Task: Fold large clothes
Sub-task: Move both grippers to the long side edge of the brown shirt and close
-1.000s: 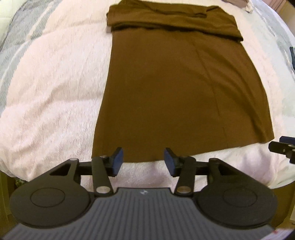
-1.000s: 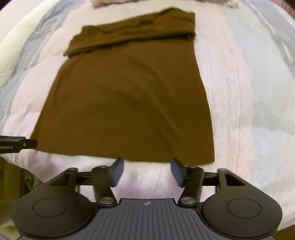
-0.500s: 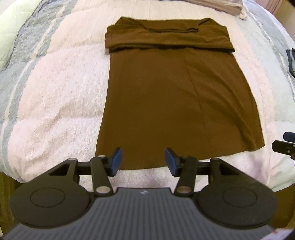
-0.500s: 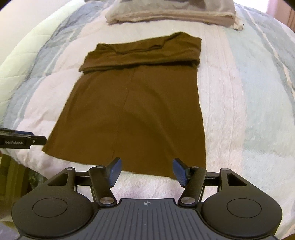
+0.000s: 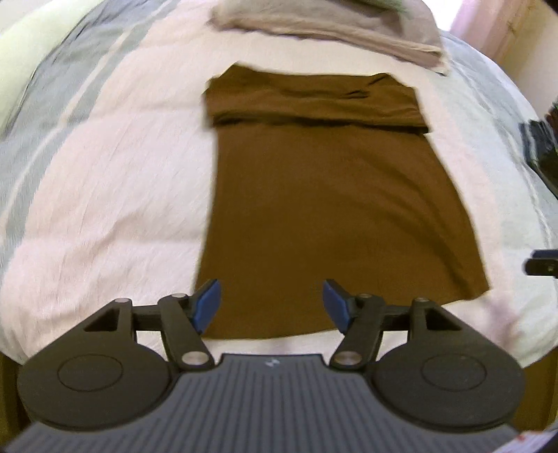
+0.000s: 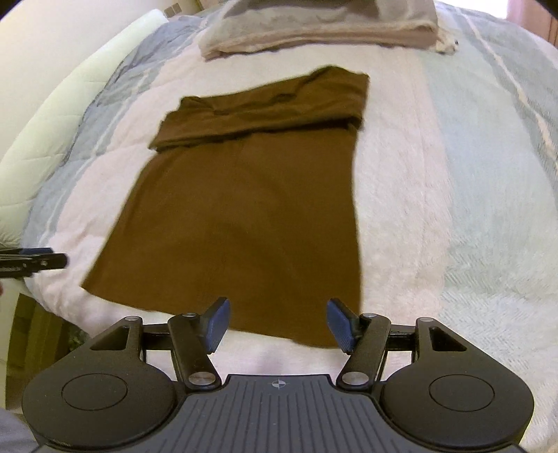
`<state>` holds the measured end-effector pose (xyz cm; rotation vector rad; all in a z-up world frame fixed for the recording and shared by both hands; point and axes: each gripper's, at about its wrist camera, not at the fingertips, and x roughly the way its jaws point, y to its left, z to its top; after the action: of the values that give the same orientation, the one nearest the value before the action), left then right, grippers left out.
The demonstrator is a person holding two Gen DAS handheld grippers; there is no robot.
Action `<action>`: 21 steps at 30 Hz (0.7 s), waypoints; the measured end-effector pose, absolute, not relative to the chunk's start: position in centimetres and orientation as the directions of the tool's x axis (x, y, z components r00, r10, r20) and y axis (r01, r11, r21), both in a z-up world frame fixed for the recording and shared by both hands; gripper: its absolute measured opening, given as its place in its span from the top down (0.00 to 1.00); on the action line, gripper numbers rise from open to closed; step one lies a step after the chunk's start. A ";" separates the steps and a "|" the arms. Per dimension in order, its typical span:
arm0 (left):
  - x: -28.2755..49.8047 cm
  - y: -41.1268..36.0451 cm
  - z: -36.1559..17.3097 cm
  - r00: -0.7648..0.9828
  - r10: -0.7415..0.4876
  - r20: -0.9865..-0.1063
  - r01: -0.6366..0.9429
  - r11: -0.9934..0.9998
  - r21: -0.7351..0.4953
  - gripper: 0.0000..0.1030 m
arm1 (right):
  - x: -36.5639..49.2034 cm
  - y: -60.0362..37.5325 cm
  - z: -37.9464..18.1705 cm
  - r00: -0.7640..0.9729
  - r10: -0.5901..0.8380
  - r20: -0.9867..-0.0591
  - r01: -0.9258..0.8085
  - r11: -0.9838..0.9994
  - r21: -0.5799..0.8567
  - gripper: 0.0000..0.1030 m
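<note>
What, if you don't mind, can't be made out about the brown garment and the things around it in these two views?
- Brown garment: what lies under its folded far end, both views.
- Beige folded cloth: cut off by the top edge, both views.
- Dark object, left wrist view: cut off, blurred.

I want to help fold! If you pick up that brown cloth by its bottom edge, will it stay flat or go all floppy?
Probably floppy: the brown cloth lies limp and already folds over itself at the far end. It likely drags on the fuzzy bedspread rather than sliding.
</note>
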<state>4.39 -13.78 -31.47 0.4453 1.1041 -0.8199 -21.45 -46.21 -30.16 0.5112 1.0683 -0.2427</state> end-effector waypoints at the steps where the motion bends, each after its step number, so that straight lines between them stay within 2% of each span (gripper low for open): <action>1: 5.4 -12.9 -32.9 0.195 -0.349 -0.917 0.753 0.652 -0.088 0.41 | -22.0 -47.0 -31.4 0.465 0.061 -0.883 0.434 0.854 0.288 0.43; 4: 8.5 -10.2 -36.5 0.153 -0.338 -0.928 0.683 0.716 -0.148 0.42 | -23.2 -49.6 -34.6 0.467 0.106 -0.878 0.464 0.816 0.345 0.43; 9: 12.1 -8.4 -40.6 0.068 -0.427 -0.902 0.571 0.758 -0.315 0.43 | -24.4 -53.1 -38.8 0.523 0.172 -0.835 0.526 0.705 0.475 0.43; 16: 11.1 -10.3 -42.2 0.028 -0.415 -0.910 0.741 0.620 -0.260 0.43 | -25.3 -54.7 -41.8 0.598 0.250 -0.762 0.521 0.601 0.606 0.44; 19: 12.0 -10.0 -43.3 -0.010 -0.429 -0.903 0.717 0.627 -0.306 0.44 | -25.4 -55.6 -43.0 0.654 0.289 -0.699 0.512 0.510 0.691 0.44; 21: 12.8 -9.5 -43.6 -0.026 -0.452 -0.891 0.680 0.646 -0.348 0.49 | -25.1 -56.0 -43.5 0.676 0.318 -0.664 0.494 0.473 0.730 0.46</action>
<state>12.84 -9.55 -43.63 0.2159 1.3135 -0.9153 -25.10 -56.01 -43.54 1.1103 0.8666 -0.1254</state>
